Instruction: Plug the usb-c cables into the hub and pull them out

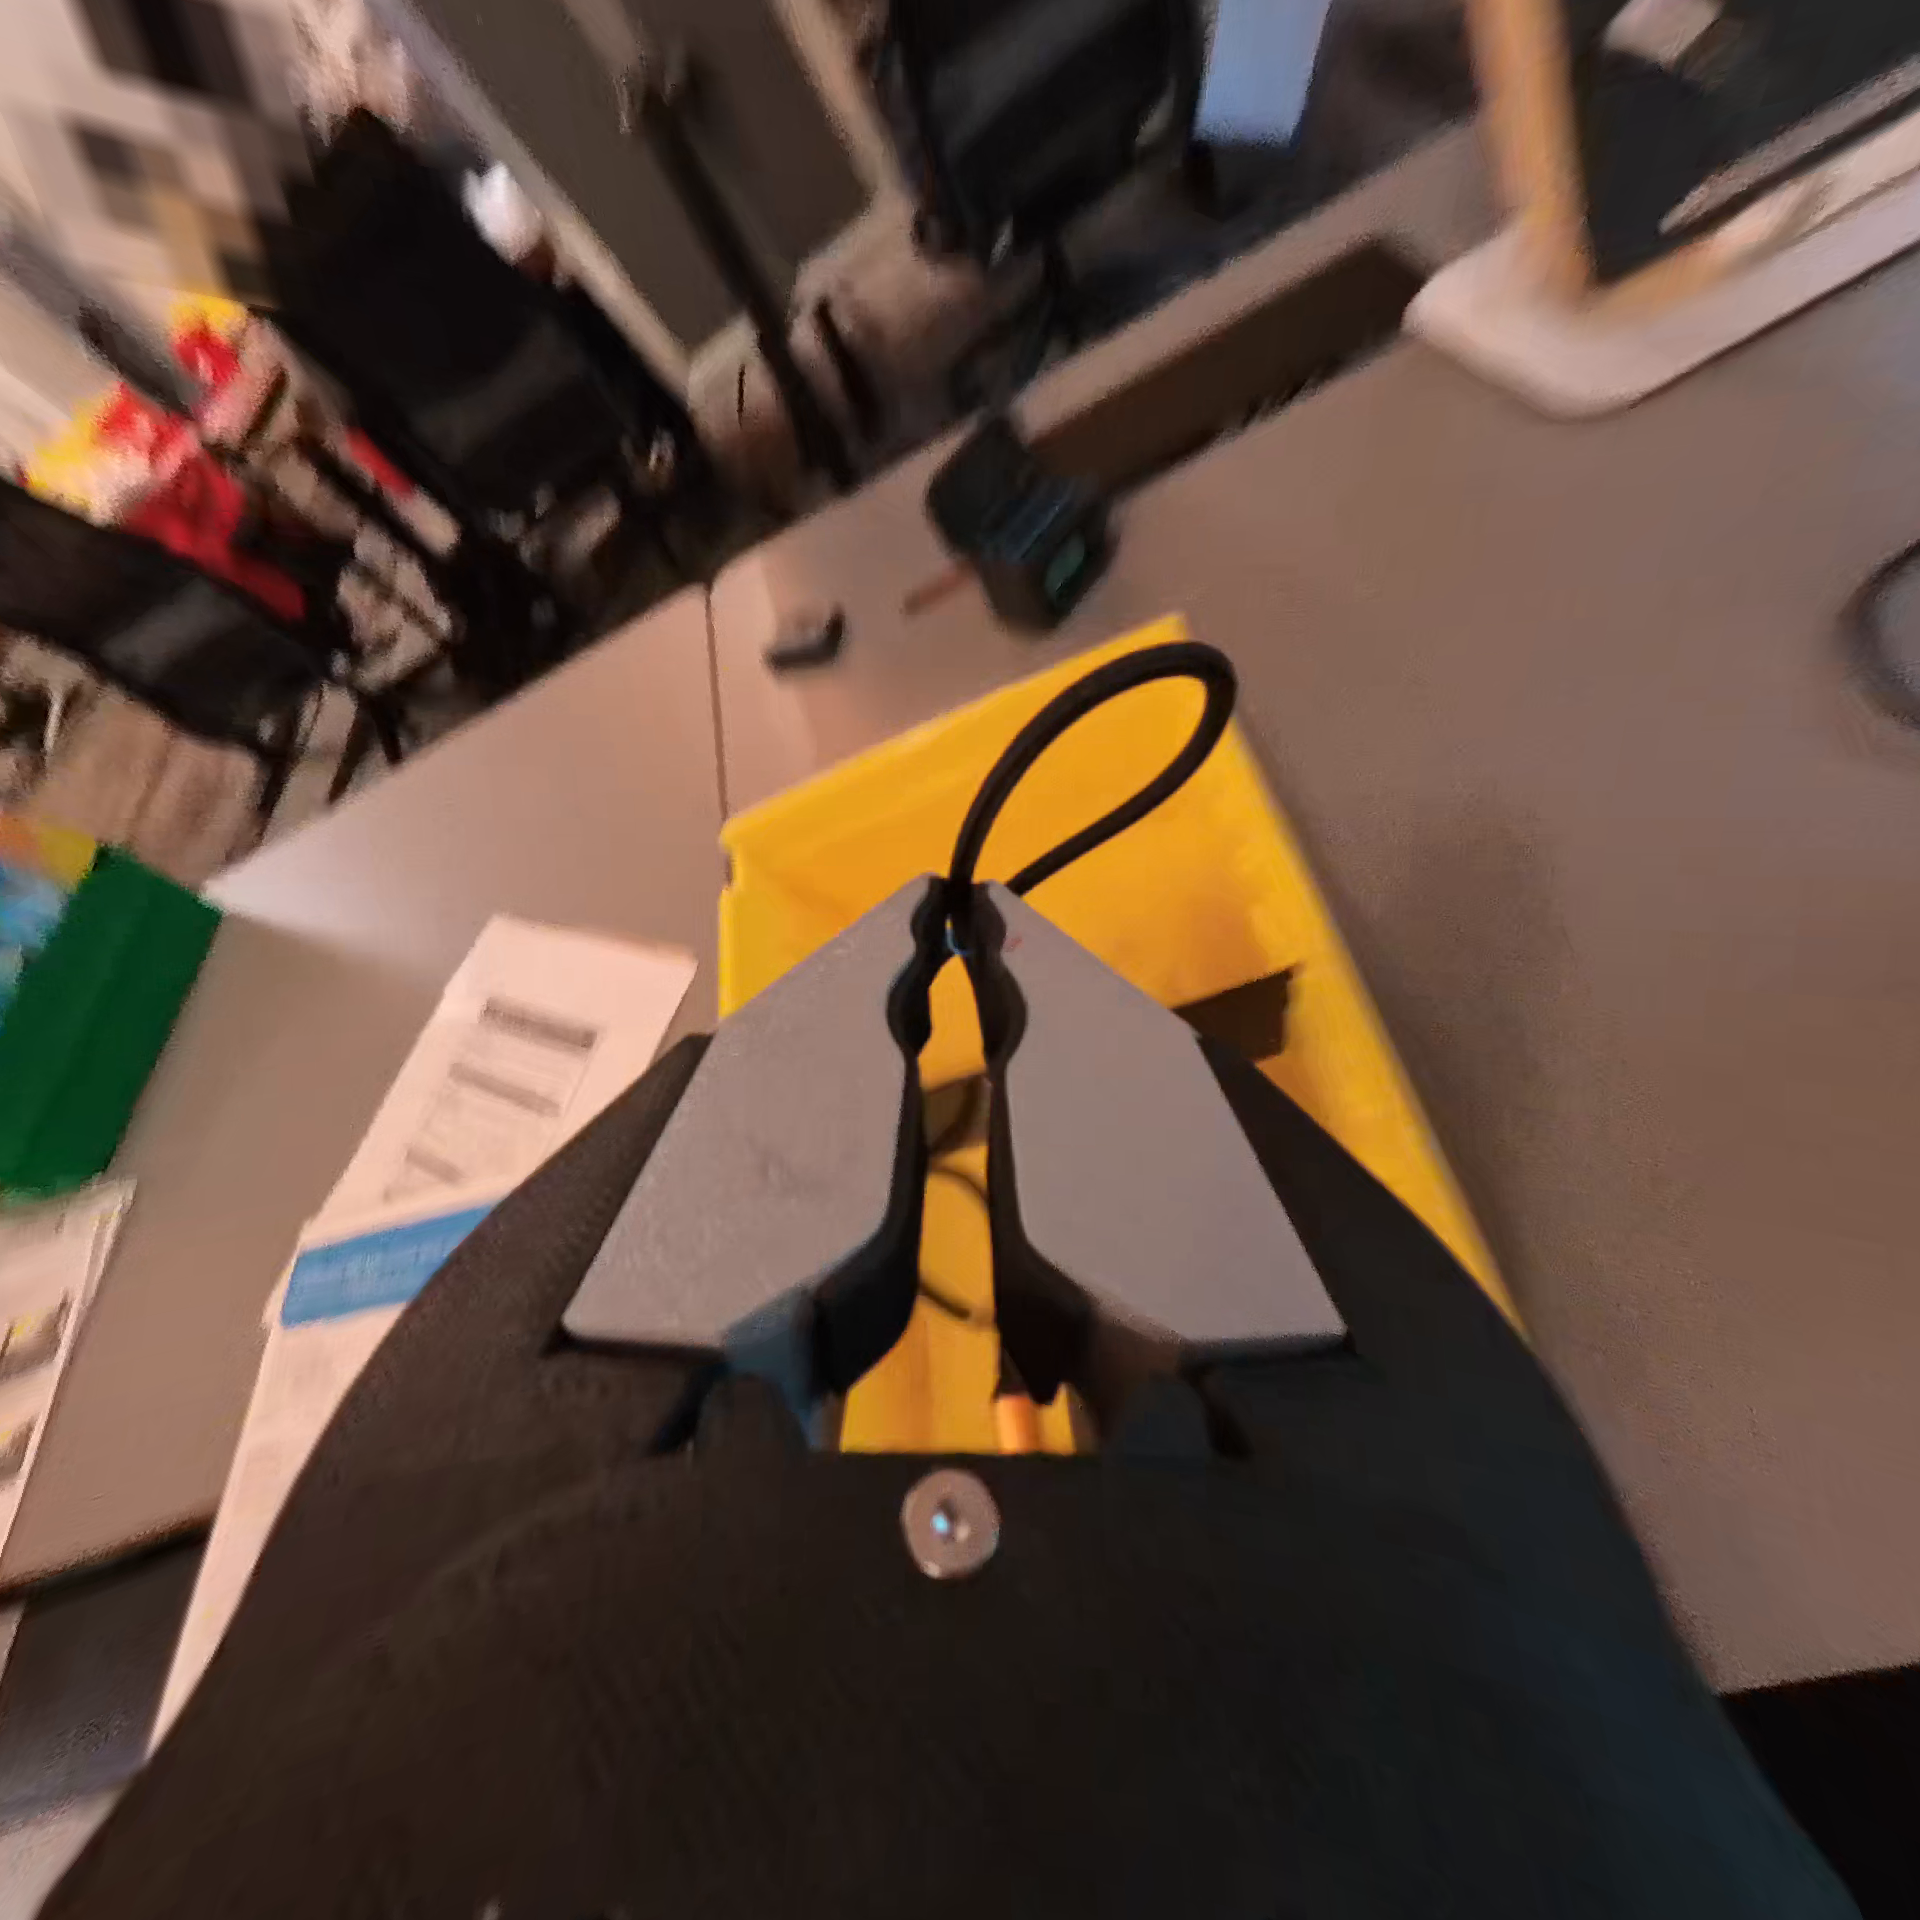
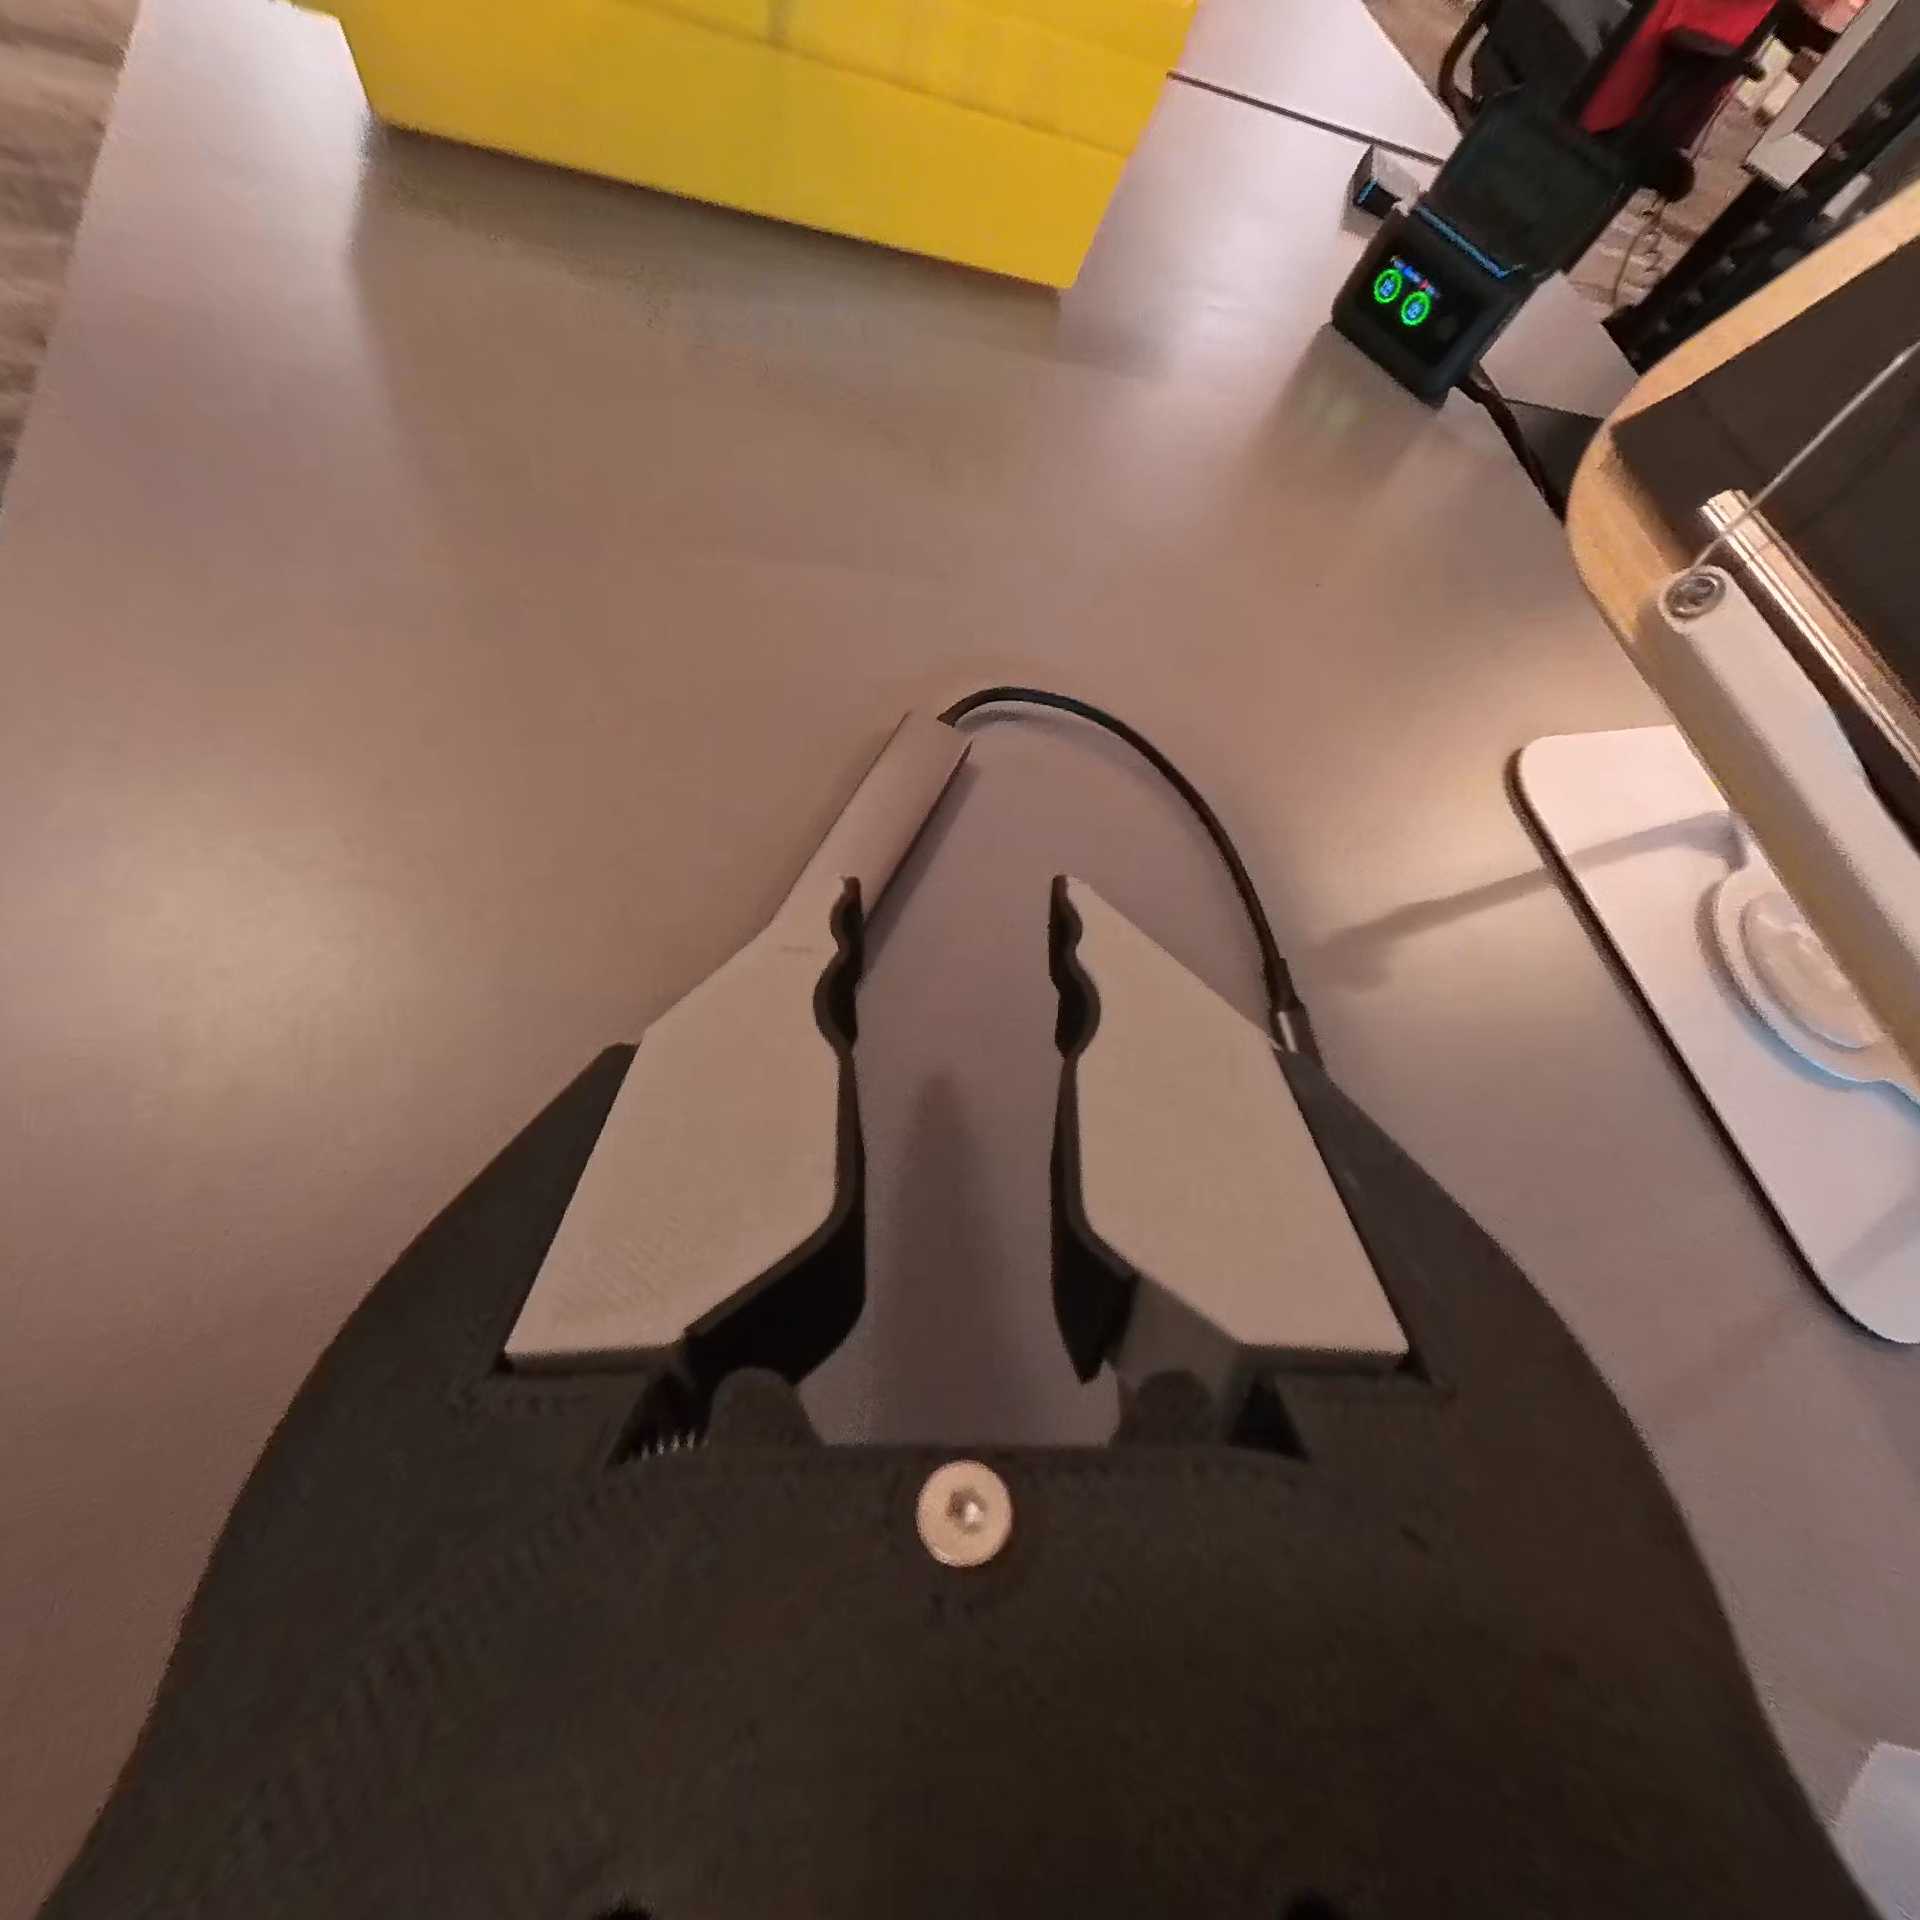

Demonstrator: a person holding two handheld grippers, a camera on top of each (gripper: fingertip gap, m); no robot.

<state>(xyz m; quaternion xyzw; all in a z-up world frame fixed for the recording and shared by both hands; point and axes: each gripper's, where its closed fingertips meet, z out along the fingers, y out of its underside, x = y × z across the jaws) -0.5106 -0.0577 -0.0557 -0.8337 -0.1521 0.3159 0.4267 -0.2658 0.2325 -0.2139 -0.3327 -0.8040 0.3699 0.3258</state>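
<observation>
My left gripper (image 1: 961,909) is shut on a thin black usb-c cable (image 1: 1101,748). The cable loops up past the fingertips, above a yellow bin (image 1: 1309,935). An orange-tipped end (image 1: 1013,1429) hangs between the fingers near the palm. My right gripper (image 2: 954,914) is open and empty, low over the grey table (image 2: 520,623). A slim grey hub (image 2: 914,790) lies on the table just past the left fingertip. Its black lead (image 2: 1174,810) arcs right to a plug (image 2: 1288,1023) beside the right finger.
The yellow bin (image 2: 779,135) stands at the far side. A black device with a lit screen (image 2: 1418,301) sits at the back right; it also shows in the left wrist view (image 1: 1023,540). A white stand base (image 2: 1662,935) is at right. Papers (image 1: 499,1091) and a green box (image 1: 83,1018) lie at left. Some 40 cm of space lies between my two pairs of fingers. The white stand base (image 2: 1662,935) is about 25 cm from my right fingertips. It turns up in the left wrist view (image 1: 1735,298) as well.
</observation>
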